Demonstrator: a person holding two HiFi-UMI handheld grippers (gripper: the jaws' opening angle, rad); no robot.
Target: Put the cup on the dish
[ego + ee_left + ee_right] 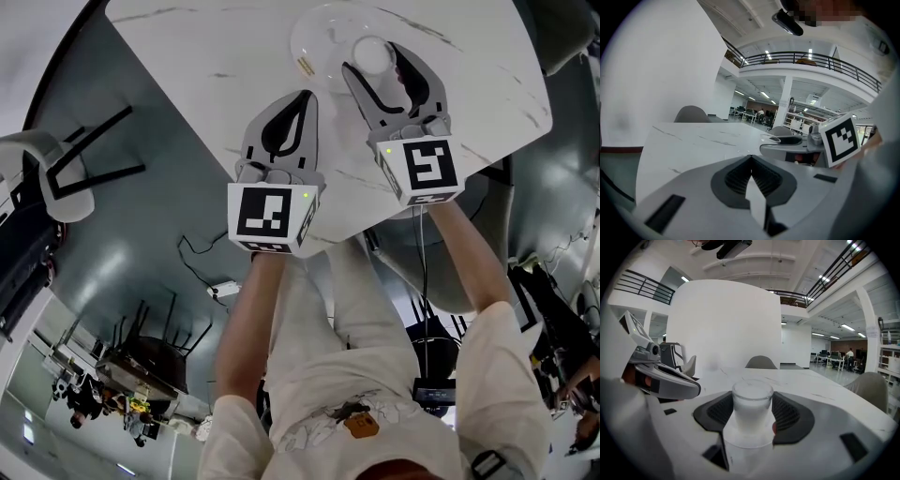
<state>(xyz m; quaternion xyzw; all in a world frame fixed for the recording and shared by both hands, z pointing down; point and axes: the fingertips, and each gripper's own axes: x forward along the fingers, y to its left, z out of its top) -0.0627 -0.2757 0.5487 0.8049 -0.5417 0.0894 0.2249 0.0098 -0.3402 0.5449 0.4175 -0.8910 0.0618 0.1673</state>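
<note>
A clear glass dish (319, 37) lies on the white marble table (187, 47) at the far side. A small frosted white cup (372, 54) is held between the jaws of my right gripper (374, 62), over the dish's right part; whether it touches the dish I cannot tell. In the right gripper view the cup (751, 399) stands upright between the dark pads, and the right gripper (751, 414) is shut on it. My left gripper (305, 96) hovers just left of it, jaws together and empty, as the left gripper view (751, 164) also shows.
The table's near edge runs under both grippers. A white chair (52, 178) stands on the floor to the left, and a grey chair (761, 363) sits at the table's far side. Cables lie on the floor (202, 258) below.
</note>
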